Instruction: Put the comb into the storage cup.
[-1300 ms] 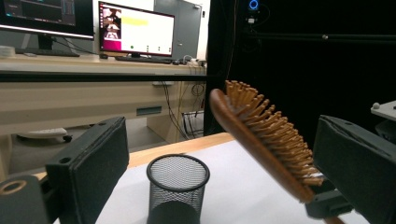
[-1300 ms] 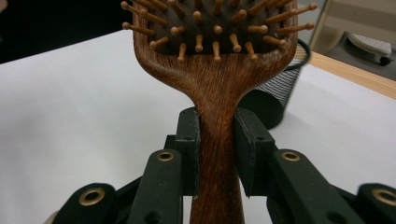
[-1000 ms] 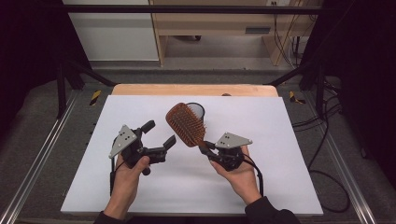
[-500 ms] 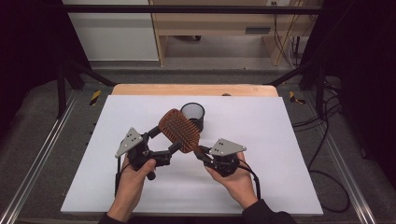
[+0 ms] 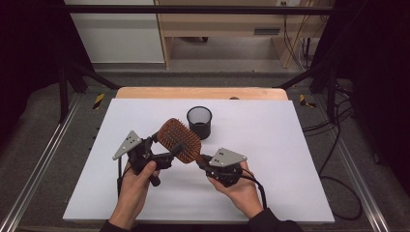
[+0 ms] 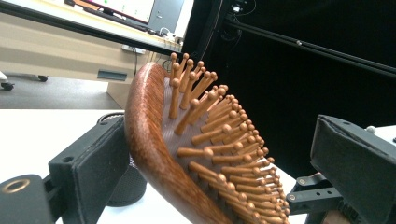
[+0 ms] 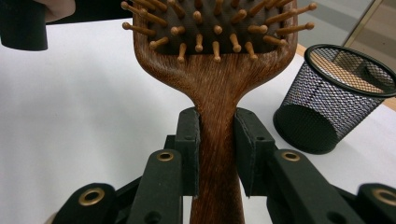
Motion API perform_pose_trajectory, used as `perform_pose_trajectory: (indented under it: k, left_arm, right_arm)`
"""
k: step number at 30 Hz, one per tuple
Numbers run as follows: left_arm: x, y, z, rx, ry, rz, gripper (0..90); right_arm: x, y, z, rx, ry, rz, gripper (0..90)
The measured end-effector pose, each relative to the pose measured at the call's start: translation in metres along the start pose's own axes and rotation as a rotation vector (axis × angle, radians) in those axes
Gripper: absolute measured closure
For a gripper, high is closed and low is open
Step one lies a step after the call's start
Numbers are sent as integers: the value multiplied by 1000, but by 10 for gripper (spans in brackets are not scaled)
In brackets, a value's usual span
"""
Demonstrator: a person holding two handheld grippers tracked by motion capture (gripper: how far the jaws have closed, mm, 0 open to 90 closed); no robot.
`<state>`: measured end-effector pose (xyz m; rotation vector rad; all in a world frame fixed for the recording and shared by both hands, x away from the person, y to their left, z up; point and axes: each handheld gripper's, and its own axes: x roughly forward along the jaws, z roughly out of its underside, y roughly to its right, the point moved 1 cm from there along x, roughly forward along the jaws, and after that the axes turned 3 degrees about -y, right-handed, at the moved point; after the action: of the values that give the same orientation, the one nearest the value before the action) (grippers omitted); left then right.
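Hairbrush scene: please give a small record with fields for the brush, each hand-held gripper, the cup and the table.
brush: wooden hairbrush, lifted off the table, pins up
right hand-held gripper: shut on the brush handle
left hand-held gripper: open, jaws on either side of the brush head, right jaw apart from it
cup: black mesh cup, upright, behind the brush
table: white top

The brush (image 7: 217, 93) is reddish-brown wood with a visible grain; its pins are lighter tan wood with rounded tips, set in a dark brown pad. The cup (image 7: 336, 100) is black wire mesh with a solid black rim. The worktop (image 5: 270, 145) is plain white, with a pale wood strip at its far edge. Both pairs of jaws are matte black, with brass-coloured rivets.
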<state>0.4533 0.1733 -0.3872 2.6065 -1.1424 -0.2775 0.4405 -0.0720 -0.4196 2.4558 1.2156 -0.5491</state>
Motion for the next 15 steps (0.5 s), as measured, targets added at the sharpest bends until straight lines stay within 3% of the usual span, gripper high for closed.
perform_pose_trajectory:
  k: [5,15]
  left_arm:
    - [-1,-3,0,-54,9,12,77]
    - [-5,-6,-2,-135,13,22,223]
  right_arm:
    - [2,-4,-1,-10,-2,-5,727]
    - [3,-5,-1,-7,6,-2,727]
